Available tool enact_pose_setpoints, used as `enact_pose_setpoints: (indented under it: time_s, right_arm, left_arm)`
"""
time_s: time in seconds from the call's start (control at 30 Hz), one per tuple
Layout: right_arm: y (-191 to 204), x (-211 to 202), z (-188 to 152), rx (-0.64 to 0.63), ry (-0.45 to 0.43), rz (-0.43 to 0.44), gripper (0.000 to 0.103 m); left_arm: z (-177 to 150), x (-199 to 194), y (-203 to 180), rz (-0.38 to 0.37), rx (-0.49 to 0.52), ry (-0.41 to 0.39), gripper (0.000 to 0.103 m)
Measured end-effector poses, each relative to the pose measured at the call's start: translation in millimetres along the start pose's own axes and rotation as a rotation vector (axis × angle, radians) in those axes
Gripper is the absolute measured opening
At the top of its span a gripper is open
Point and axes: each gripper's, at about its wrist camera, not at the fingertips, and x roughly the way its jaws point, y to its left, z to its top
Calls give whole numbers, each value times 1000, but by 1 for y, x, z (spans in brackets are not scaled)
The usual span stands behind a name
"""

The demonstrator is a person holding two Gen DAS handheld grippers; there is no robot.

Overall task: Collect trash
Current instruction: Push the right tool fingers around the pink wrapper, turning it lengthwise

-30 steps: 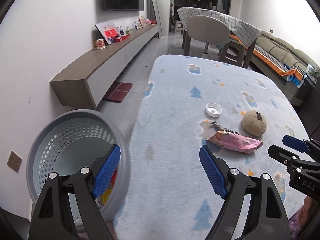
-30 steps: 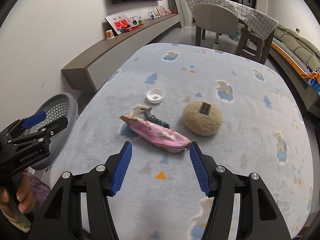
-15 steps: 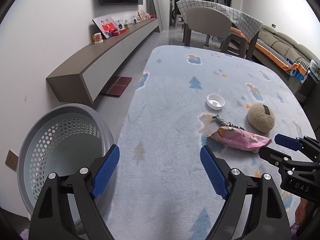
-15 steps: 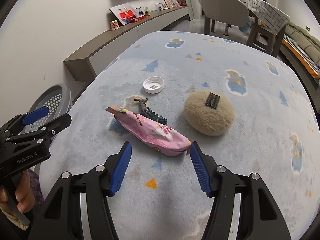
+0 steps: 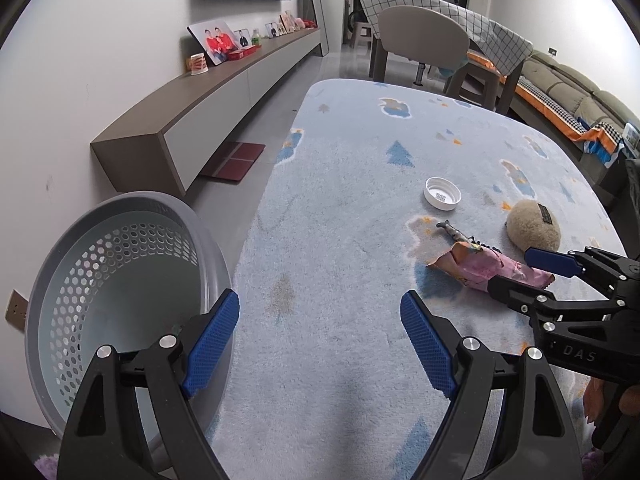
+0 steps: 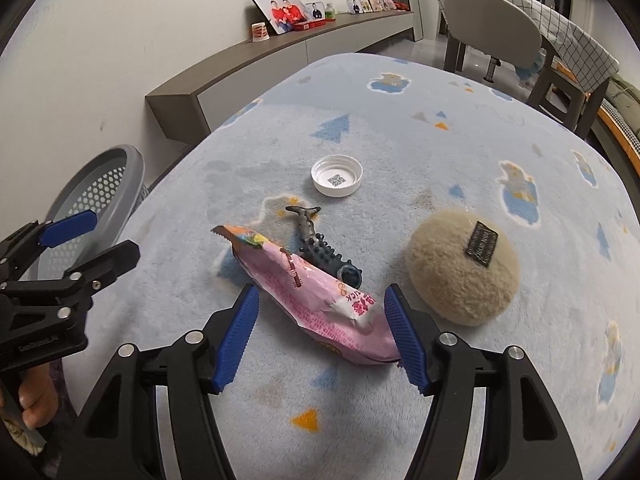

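Right wrist view had the right gripper (image 6: 320,336) low over the pink wrapper (image 6: 316,300), jaws opening, wrapper's near end lying between the blue pads (image 6: 238,338) with no clear pressing on it. Wrapper lay flat on the pale blue rug (image 6: 460,380). Relative to the wrapper: grey toy fish (image 6: 324,248) just behind it, touching or partly tucked under its far edge; white cap (image 6: 337,175) farther behind, apart, open side up; tan round plush pad (image 6: 464,268) to its right, near but not touching. Grey perforated basket (image 6: 100,192) sat well left of the wrapper, off the rug's edge. Left gripper (image 6: 90,240) showed at the left edge of that view, between basket and wrapper, a person's hand (image 6: 34,404) under it.

Left wrist view had the left gripper (image 5: 320,340) spread wide, nothing between its pads, over bare rug (image 5: 340,208) left of the wrapper (image 5: 476,270). Basket (image 5: 48,304) just beside its left pad. Right gripper (image 5: 520,276) straddled the wrapper's far end, fish (image 5: 456,234), cap (image 5: 442,199) and plush pad (image 5: 532,230) behind it.
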Motion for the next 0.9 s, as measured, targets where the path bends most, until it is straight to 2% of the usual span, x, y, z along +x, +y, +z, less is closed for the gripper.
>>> enact_pose_setpoints:
  time_s: [0.2, 0.4, 0.5, 0.63, 0.83, 0.9]
  right_arm:
    - [7, -5, -3, -2, 17, 26, 67]
    - [20, -16, -10, -29, 14, 15, 67]
    - [24, -16, -12, -36, 42, 39, 67]
    - [29, -18, -13, -60, 35, 13, 67]
    - [9, -20, -12, 68, 25, 49, 67]
    - [6, -22, -12, 88, 9, 38, 67]
  left_arm:
    - [-1, -1, 9, 14, -25, -1, 81]
    - [-1, -2, 16, 23, -44, -3, 81]
    - [-1, -3, 17, 24, -46, -3, 81]
    - [-1, -3, 19, 24, -49, -1, 81]
    - [0, -3, 22, 23, -56, -3, 81]
    - [1, -3, 22, 23, -59, -4, 81]
